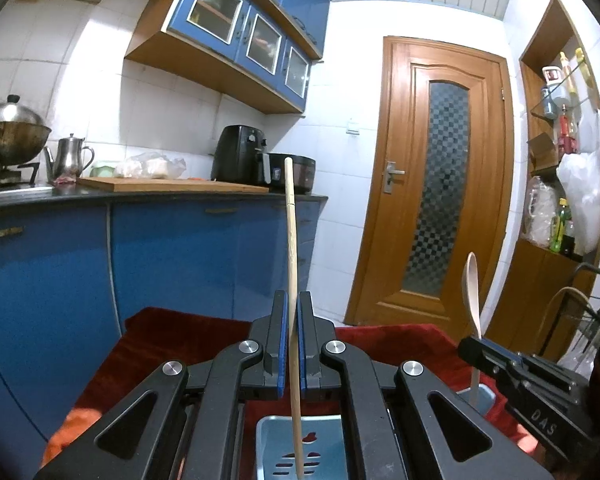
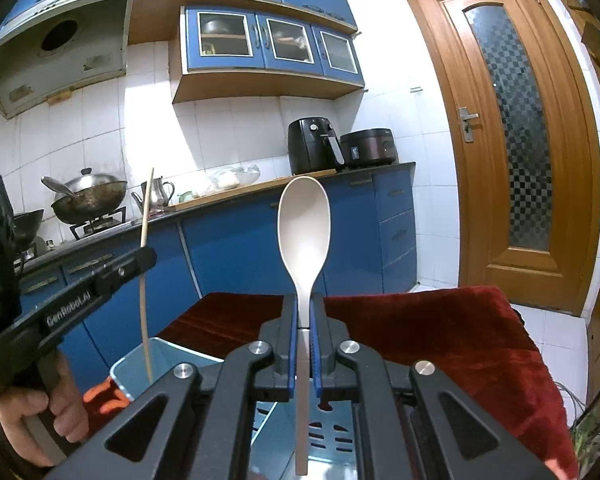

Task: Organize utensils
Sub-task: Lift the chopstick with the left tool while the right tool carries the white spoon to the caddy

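My left gripper is shut on a bamboo chopstick that stands upright, its lower end inside a light blue slotted utensil holder below the fingers. My right gripper is shut on a pale spoon, bowl up, its handle reaching down into the same holder. In the left wrist view the right gripper with the spoon is at the right. In the right wrist view the left gripper with the chopstick is at the left.
The holder stands on a table covered with a red cloth. Blue kitchen cabinets and a counter with a wok, kettle, cutting board and air fryer lie beyond. A wooden door is at the right.
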`<state>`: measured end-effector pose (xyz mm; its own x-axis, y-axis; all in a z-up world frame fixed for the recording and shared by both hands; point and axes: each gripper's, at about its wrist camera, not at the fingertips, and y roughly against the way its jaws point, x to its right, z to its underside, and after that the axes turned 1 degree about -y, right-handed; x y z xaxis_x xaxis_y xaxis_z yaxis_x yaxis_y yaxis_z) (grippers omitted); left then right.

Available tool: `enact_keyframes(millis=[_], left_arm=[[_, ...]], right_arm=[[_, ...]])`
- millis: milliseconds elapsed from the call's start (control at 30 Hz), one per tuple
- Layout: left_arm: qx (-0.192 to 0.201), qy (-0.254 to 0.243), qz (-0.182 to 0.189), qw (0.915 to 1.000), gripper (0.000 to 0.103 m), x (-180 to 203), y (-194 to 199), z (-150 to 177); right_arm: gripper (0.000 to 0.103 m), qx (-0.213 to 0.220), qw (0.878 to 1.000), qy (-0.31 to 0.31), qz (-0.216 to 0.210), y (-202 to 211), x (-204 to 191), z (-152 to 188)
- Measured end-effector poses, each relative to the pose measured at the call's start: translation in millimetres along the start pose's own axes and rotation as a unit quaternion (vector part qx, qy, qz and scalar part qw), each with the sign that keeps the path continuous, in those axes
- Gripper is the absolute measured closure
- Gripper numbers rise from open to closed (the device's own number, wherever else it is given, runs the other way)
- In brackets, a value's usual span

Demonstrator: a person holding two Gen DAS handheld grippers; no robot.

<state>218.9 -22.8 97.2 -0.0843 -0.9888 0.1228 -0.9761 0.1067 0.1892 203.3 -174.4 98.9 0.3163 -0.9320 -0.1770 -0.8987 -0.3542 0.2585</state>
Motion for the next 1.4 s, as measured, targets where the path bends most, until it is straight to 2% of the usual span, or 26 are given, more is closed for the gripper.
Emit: enact_keyframes(millis=[133, 333, 667, 733, 800, 867, 1200, 1400], left_arm=[[-0.006, -0.003, 0.008, 0.9999, 0.099, 0, -2, 11], [-0.034, -0.008, 0.02, 0.9992, 0.099, 1, -3, 24], [-0.048, -0.021, 0.034, 0.9981, 0.099, 3, 8, 39], [-0.054, -0.022, 0.039, 0.9976, 0.092, 3, 10, 41], [-0.056, -0.025, 0.04, 0.9973, 0.083, 4, 13, 42], [-0.056, -0.028, 0.043, 0.9971, 0.076, 5, 16, 42], [-0.07, -0.025, 0.055, 0.9957, 0.074, 5, 37, 34], [-0.089, -0.017, 0.055, 0.9943, 0.074, 1, 53, 28]], right_arm=[[0.096, -0.006, 1.0, 0.006, -0.007, -5, 0, 8], [0.095, -0.041, 0.999, 0.017, -0.012, -6, 1, 20], [0.095, -0.061, 0.998, 0.021, -0.008, 3, -1, 20], [0.091, -0.065, 0.998, 0.022, -0.009, 3, -3, 19], [0.074, -0.066, 0.998, 0.021, -0.01, 5, -6, 18], [0.07, -0.061, 0.998, 0.018, -0.013, 9, -8, 17], [0.066, -0.04, 0.999, 0.009, -0.011, 33, -12, 5], [0.066, -0.046, 0.999, -0.006, -0.007, 54, -14, -1]])
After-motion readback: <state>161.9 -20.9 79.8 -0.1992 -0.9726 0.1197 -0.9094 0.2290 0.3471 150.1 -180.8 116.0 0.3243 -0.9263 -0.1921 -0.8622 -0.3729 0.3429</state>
